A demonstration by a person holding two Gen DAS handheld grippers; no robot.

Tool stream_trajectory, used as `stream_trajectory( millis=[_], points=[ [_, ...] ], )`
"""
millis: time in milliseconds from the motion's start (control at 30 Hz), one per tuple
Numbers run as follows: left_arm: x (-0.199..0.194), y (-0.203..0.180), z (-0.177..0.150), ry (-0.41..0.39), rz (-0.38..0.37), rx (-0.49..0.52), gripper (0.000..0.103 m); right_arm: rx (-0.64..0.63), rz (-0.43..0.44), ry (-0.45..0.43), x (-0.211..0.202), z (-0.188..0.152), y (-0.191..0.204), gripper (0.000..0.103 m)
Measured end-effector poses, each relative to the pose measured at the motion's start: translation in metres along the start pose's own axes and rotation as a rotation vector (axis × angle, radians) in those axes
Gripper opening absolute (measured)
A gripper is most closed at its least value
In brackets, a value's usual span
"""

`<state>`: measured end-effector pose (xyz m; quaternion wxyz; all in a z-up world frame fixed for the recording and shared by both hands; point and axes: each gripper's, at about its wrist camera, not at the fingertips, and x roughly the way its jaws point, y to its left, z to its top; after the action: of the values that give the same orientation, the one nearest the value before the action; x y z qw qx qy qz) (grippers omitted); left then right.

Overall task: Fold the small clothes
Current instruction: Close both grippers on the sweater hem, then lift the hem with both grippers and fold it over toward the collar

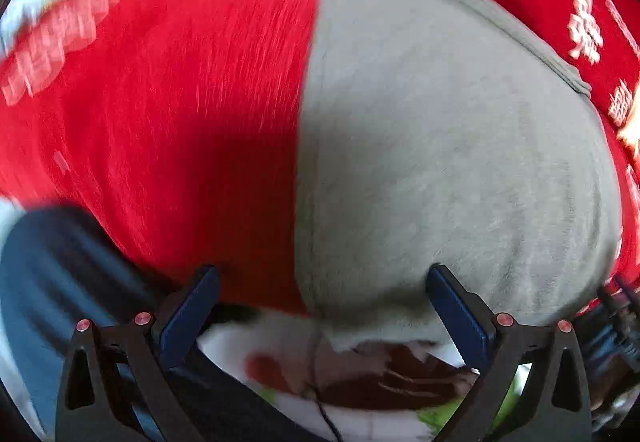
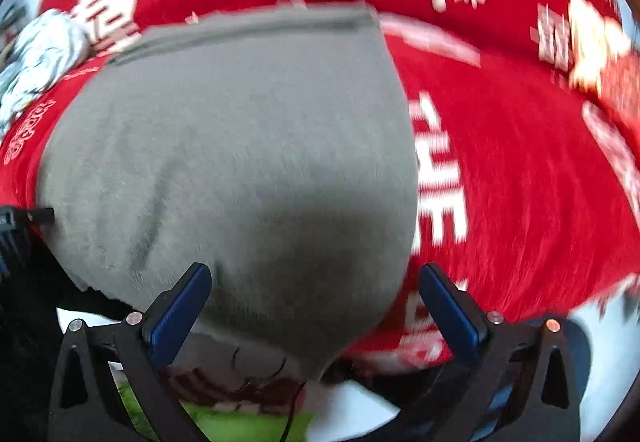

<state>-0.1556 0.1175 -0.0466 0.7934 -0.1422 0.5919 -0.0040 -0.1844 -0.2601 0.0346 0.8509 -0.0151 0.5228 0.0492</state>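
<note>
A home, by the look of it — a domestic surface laid with a soft red cloth printed with large white Chinese characters and small lines of Latin lettering, the sort of festive cover one spreads on a table or bed. A grey garment lies flat on it, and a crumpled white patterned fabric sits at the cloth's edge — laundry, not workshop goods. Both views are blurred.

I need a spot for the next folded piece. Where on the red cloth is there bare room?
Left of the grey garment, the red cloth lies bare out to its lettered border. Right of the garment, red cloth is open too, printed only. The far left corner is taken by a crumpled white item.
</note>
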Motion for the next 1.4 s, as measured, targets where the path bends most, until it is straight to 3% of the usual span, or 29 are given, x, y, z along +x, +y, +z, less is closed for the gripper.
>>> stream_trajectory(
  millis=[67, 167, 200, 233, 267, 300, 333, 367, 433, 567, 700, 767, 867, 1000, 1033, 1067, 1100, 1133, 1167, 1233, 1400],
  points=[
    [0.003, 0.002, -0.004, 0.016, -0.029, -0.033, 0.103, 0.031, 0.081, 0.087, 0.012, 0.000, -0.003, 0.103],
    [0.009, -0.007, -0.008, 0.023, -0.047, 0.011, 0.101, 0.108, 0.076, 0.077, 0.020, -0.004, -0.005, 0.103],
    [0.007, -0.009, -0.009, 0.018, -0.069, 0.013, 0.088, 0.105, 0.067, 0.073, 0.020, -0.005, -0.003, 0.099],
    [0.004, -0.011, -0.011, 0.017, -0.091, 0.017, 0.079, 0.094, 0.049, 0.063, 0.018, -0.005, 0.000, 0.085],
    [-0.002, -0.016, -0.014, 0.008, -0.118, 0.041, 0.061, 0.081, 0.020, 0.055, 0.015, -0.005, 0.001, 0.077],
    [-0.006, -0.022, -0.018, 0.000, -0.116, 0.072, 0.037, 0.056, 0.020, 0.050, 0.010, -0.006, 0.002, 0.054],
    [-0.010, -0.029, -0.022, -0.007, -0.114, 0.106, 0.022, 0.029, 0.040, 0.045, 0.006, -0.006, 0.003, 0.022],
    [-0.015, -0.035, -0.025, -0.011, -0.125, 0.140, 0.014, 0.021, 0.071, 0.046, 0.003, -0.004, 0.003, 0.014],
    [-0.031, -0.040, -0.027, -0.059, -0.139, 0.154, 0.014, 0.046, 0.128, 0.046, -0.005, -0.002, -0.002, 0.014],
    [-0.072, -0.050, -0.017, -0.200, -0.173, 0.185, 0.014, 0.105, 0.286, -0.069, -0.037, 0.014, -0.013, 0.014],
    [-0.091, -0.050, 0.018, -0.295, -0.196, 0.154, 0.014, 0.142, 0.309, -0.215, -0.058, 0.044, -0.023, 0.014],
    [-0.091, -0.050, 0.040, -0.332, -0.195, 0.135, 0.014, 0.190, 0.312, -0.265, -0.050, 0.067, -0.031, 0.014],
    [-0.070, -0.052, 0.078, -0.337, -0.154, 0.112, 0.014, 0.233, 0.311, -0.281, -0.023, 0.096, -0.029, 0.014],
    [-0.032, -0.049, 0.101, -0.248, -0.139, 0.065, 0.015, 0.251, 0.291, -0.199, 0.017, 0.112, -0.028, 0.014],
    [-0.030, -0.045, 0.101, -0.244, -0.159, 0.058, 0.019, 0.251, 0.290, -0.188, 0.022, 0.111, -0.028, 0.019],
    [-0.031, -0.040, 0.099, -0.239, -0.188, 0.052, 0.030, 0.258, 0.299, -0.182, 0.023, 0.107, -0.028, 0.020],
    [-0.033, -0.036, 0.096, -0.234, -0.214, 0.046, 0.053, 0.267, 0.315, -0.176, 0.023, 0.106, -0.031, 0.028],
    [-0.036, -0.032, 0.092, -0.232, -0.238, 0.035, 0.067, 0.275, 0.334, -0.174, 0.020, 0.103, -0.034, 0.043],
    [-0.043, -0.028, 0.086, -0.251, -0.252, 0.018, 0.082, 0.279, 0.342, -0.186, 0.017, 0.101, -0.037, 0.048],
    [-0.053, -0.023, 0.077, -0.297, -0.263, 0.007, 0.082, 0.275, 0.326, -0.235, 0.005, 0.094, -0.040, 0.069],
    [-0.044, -0.028, 0.060, -0.256, -0.261, 0.041, 0.082, 0.259, 0.367, -0.235, -0.001, 0.080, -0.038, 0.070]
  ],
)
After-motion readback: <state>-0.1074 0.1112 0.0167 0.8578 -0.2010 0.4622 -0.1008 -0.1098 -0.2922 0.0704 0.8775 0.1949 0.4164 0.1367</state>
